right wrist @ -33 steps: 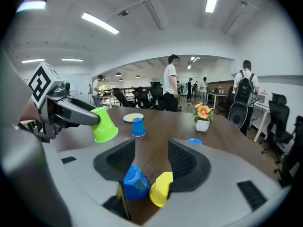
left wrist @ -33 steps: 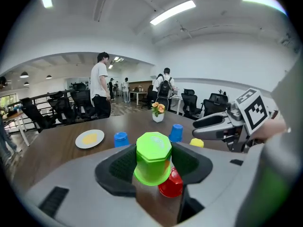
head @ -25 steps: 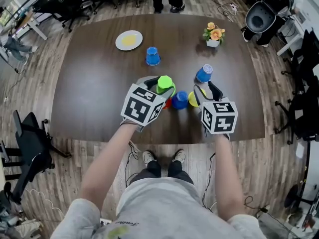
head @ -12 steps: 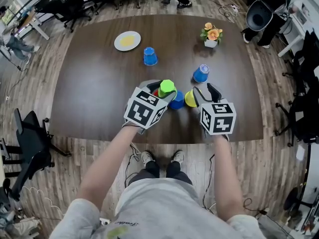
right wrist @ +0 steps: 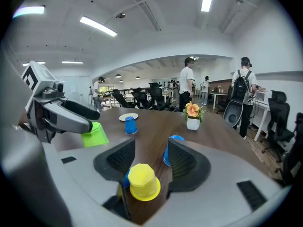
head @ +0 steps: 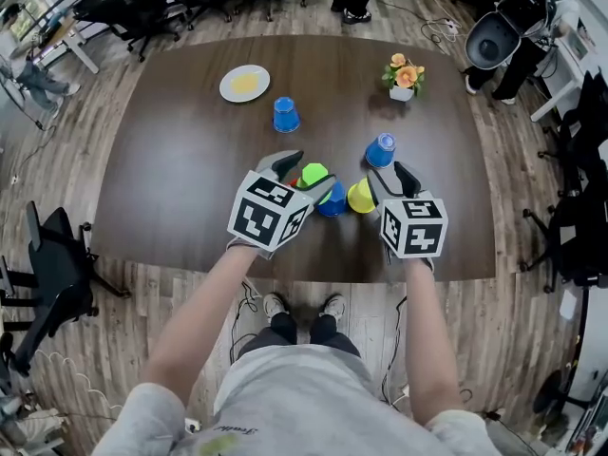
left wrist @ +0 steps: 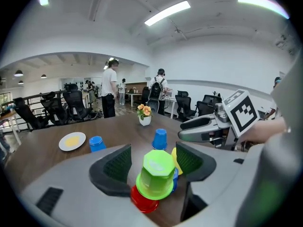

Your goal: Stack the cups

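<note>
**Q:** Current step?
**A:** Release. The green cup (left wrist: 156, 174) sits on the red cup (left wrist: 142, 200), on the table's (head: 190, 179) near half. The left gripper (left wrist: 155, 159) has just been opening its jaws, and they stand clear of it. The right gripper (right wrist: 151, 157) stands open around the yellow cup (right wrist: 143, 182).
**Q:** Next?
**A:** Probably grip the yellow cup and lift it onto the green cup.

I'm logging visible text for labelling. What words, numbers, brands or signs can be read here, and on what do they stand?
No text here can be read as words.
Shirt: a short line of script print, too blurred to read.
Marker cubes: black-and-white square patterns only, no letters or digits.
Cups, plate, flower pot: no print can be made out.
</note>
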A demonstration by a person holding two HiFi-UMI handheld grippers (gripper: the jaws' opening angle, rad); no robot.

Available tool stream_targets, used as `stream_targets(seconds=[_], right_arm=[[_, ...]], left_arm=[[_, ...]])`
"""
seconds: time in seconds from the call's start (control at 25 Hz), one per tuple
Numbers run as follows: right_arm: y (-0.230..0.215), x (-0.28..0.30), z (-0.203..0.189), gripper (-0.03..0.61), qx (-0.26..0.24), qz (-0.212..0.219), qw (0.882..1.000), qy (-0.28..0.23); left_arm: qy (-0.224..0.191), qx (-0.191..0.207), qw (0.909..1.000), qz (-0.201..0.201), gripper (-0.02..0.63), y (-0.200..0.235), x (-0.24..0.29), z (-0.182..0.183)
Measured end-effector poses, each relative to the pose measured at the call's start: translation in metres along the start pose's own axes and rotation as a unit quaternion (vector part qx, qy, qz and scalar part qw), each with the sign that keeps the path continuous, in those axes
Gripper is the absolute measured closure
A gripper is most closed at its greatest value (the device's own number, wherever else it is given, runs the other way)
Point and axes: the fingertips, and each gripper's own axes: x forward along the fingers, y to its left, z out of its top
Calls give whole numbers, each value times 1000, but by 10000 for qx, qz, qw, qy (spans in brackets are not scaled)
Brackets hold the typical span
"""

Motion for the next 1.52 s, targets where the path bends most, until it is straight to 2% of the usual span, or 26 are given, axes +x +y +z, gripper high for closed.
stream_targets(seconds=[0.36, 0.56, 0.72, 1.0, 1.24, 1.52], right_arm=[[-40, 42, 2, 367, -254, 78, 9994, 217], [-55, 72, -10, 336, -243, 212, 9985, 453], [-63, 94, -17, 334, -273, 269, 9974, 610], [-65, 108, -25, 354, -334, 439, 9941, 932], [-56, 85, 4, 354, -515, 381, 9957, 666], [-24, 47, 32, 354, -672, 261, 9964, 438]], left_arm=[[-444, -270, 9957, 761, 321, 43, -1, 32], [-493, -465, 9898, 1253, 331, 69, -2, 28], [-415, -637, 9862, 1472, 336, 86, -2, 18], [-253, -829, 9847, 1510, 344, 95, 1, 1], [-246, -770, 9877, 1338, 347, 90, 0, 0], [-319, -586, 9933, 941, 350, 78, -5, 3]])
